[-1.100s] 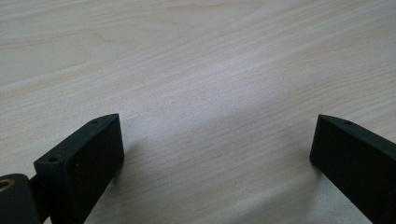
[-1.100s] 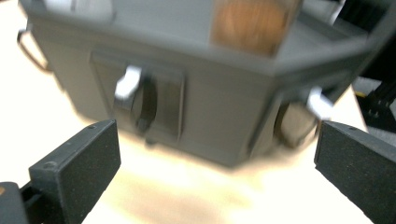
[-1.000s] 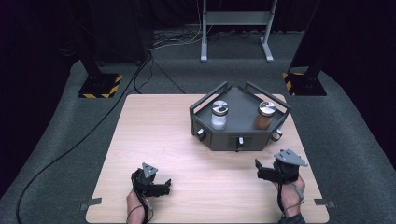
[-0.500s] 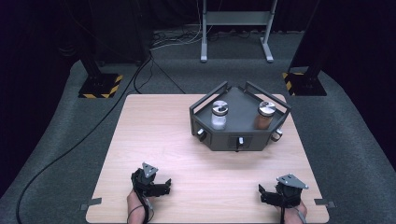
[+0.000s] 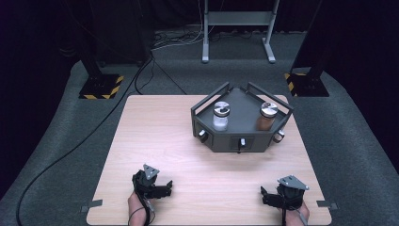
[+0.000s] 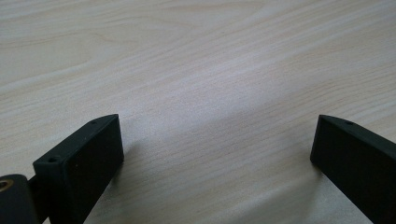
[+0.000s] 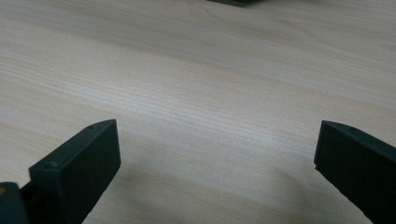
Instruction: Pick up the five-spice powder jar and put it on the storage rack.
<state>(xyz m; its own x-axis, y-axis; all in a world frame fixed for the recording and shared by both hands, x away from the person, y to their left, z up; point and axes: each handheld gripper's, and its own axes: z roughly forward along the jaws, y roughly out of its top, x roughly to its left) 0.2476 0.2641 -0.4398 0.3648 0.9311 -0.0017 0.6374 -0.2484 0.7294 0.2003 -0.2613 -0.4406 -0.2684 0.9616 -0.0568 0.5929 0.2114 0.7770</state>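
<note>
My left gripper (image 5: 168, 187) rests low over the wooden table (image 5: 179, 136) near its front edge, left of centre, held by a hand. In the left gripper view its jaws (image 6: 215, 133) stand wide apart with bare wood between them. My right gripper (image 5: 264, 194) sits at the front right, pointing left. It is open too, and the right gripper view has nothing between its jaws (image 7: 217, 135). Both are far from the grey rack (image 5: 244, 139) at the back right. That rack holds a jar of white powder (image 5: 220, 117) and a jar of brown powder (image 5: 266, 117), both upright with metal lids.
Small knobs stick out of the rack's front faces. Dark carpet surrounds the table, with a black cable (image 5: 70, 150) trailing at the left. Stand bases with yellow-black stripes (image 5: 99, 86) and a metal frame (image 5: 237, 33) lie beyond the far edge.
My right gripper has drawn back from mid-table toward the near edge and now sits low there. The left gripper, the rack and the jars have not moved.
</note>
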